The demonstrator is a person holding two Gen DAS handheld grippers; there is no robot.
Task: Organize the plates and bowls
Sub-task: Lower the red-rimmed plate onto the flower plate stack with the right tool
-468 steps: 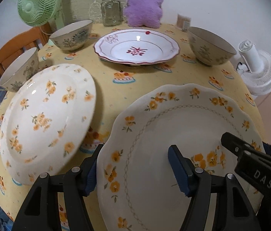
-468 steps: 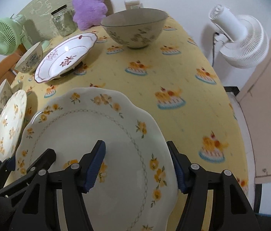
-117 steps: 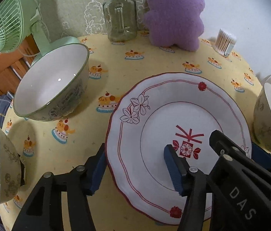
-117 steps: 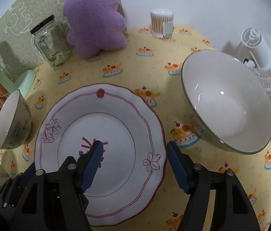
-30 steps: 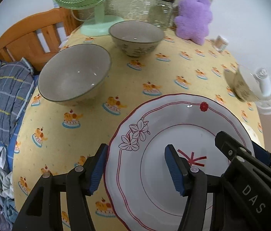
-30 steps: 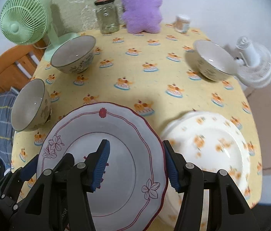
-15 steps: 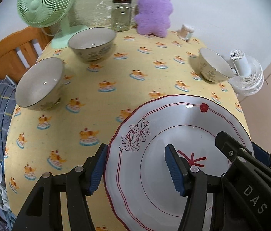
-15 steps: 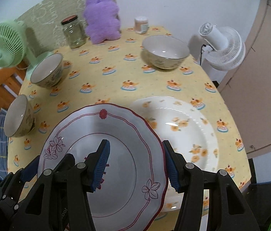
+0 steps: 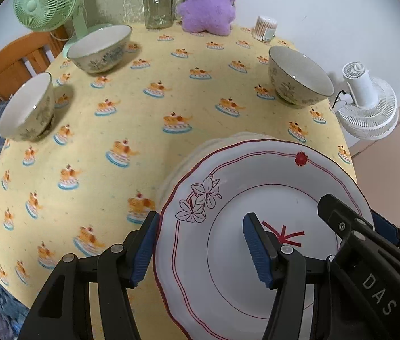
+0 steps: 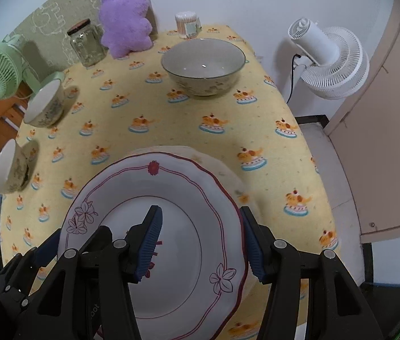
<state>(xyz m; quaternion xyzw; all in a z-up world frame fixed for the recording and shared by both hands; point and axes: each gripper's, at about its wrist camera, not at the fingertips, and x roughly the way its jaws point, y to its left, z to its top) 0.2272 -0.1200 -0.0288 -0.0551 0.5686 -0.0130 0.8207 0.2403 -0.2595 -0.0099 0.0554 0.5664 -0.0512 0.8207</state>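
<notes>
A white plate with a red rim line and flower prints (image 9: 256, 175) (image 10: 171, 187) hangs between both grippers. My left gripper (image 9: 201, 243) is shut on its left rim, one pad under the edge and one on the plate's face. My right gripper (image 10: 201, 243) is shut on the right rim the same way. Under the plate lies the stack of orange-flowered plates (image 9: 188, 155) (image 10: 222, 167), mostly hidden, only its far edge showing. Three patterned bowls stand on the yellow tablecloth: two at the left (image 9: 100, 46) (image 9: 27, 107) and one at the far right (image 9: 299, 76) (image 10: 202, 62).
Along the table's back stand a green fan (image 9: 46, 0), a glass jar (image 9: 159, 5), a purple plush (image 9: 208, 2) and a tub of cotton swabs (image 9: 265, 27). A white fan (image 9: 367, 104) stands off the right edge, a wooden chair (image 9: 15, 59) at the left.
Both grippers have carried the red-rimmed plate sideways across the table; it now hangs over the flowered plates, covering most of them. Both grips are unchanged.
</notes>
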